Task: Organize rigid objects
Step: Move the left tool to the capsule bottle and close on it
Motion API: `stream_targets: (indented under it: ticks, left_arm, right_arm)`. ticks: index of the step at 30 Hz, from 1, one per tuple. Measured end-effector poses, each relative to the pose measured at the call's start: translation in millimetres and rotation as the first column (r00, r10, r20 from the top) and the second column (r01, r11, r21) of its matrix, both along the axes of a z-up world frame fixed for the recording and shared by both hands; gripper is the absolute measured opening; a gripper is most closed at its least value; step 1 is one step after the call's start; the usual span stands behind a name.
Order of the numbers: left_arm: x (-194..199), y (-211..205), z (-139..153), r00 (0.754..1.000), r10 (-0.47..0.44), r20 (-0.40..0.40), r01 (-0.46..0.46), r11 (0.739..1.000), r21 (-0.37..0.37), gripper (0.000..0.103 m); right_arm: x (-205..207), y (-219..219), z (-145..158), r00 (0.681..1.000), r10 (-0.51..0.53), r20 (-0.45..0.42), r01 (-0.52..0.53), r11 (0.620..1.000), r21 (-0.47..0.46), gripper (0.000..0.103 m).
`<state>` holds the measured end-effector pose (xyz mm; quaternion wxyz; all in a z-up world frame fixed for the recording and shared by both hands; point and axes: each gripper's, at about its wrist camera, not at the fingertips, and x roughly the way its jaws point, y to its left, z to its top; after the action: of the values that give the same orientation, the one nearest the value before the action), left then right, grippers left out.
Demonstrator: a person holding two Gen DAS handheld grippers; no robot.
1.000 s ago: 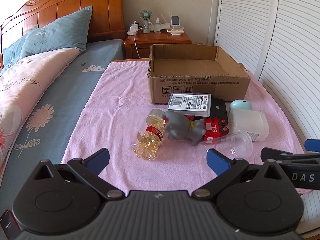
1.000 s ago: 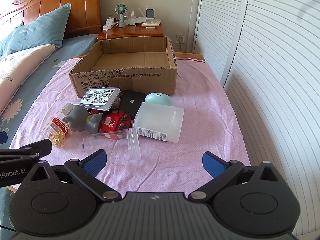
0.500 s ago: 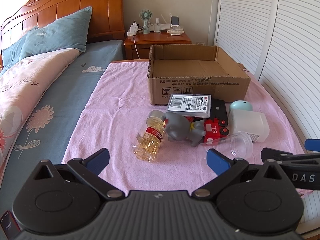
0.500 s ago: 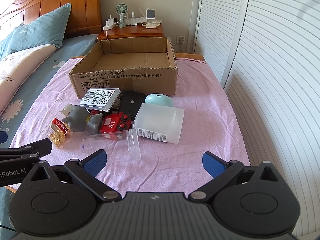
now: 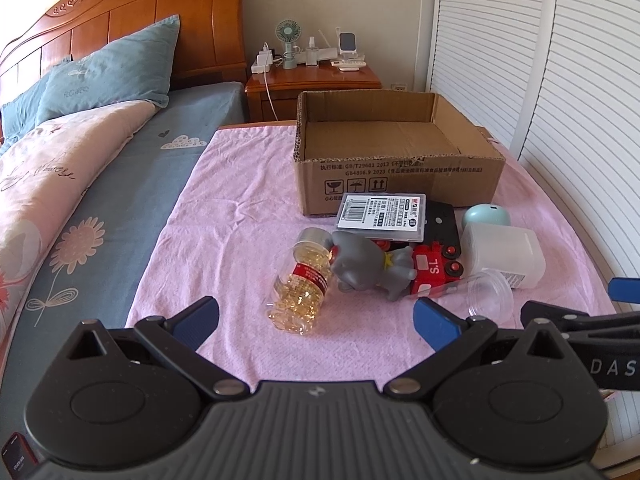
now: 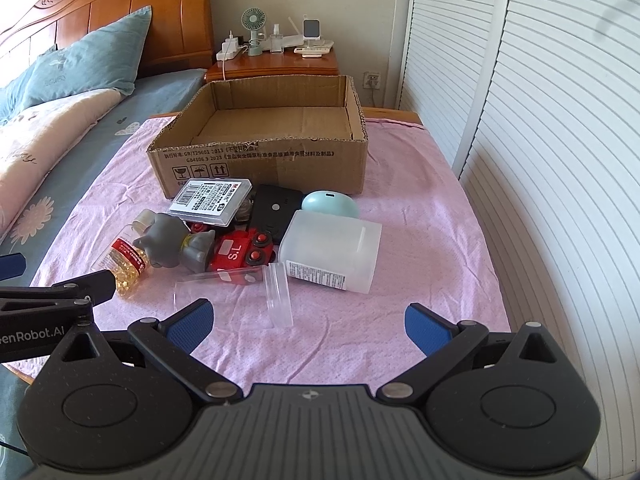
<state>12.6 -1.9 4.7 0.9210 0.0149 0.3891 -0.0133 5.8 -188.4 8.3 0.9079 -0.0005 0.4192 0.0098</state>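
While both the left gripper and right gripper hang with jaws apart and empty, the pile sits just before the cardboard box. Pulling the gray toy could roll the pill bottle or clear cup away.

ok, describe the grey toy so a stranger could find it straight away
Find the cardboard box on the pink cloth; a heap lies before it. The grey toy is between the pill bottle and red train, the only animal figure.
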Motion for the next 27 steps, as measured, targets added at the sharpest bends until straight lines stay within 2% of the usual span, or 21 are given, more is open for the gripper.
stream_targets:
  ticks: [4, 11, 19, 27]
  left_arm:
    - [4, 2, -3, 1.0, -0.02, 0.013, 0.02, 1.0, -0.014, 0.102]
    - [17, 11, -17, 0.999, -0.029, 0.036, 0.028, 0.999, 0.022, 0.102]
    - [40, 22, -51, 0.999, -0.039, -0.037, 0.04, 0.999, 0.032, 0.102]
    - [45, 41, -68, 0.998, -0.01, -0.067, 0.013, 0.999, 0.039, 0.102]
  right_arm:
    - [1, -1, -1, 1.0, 0.018, 0.023, -0.018, 1.0, 0.006, 0.103]
    - [4, -9, -6, 0.997, 0.053, 0.056, -0.055, 0.998, 0.039, 0.103]
    - [14, -11, -15, 0.997, 0.066, 0.044, -0.069, 0.996, 0.063, 0.103]
    - [21, -7, -25, 0.995, 0.101, 0.022, -0.102, 0.992, 0.069, 0.103]
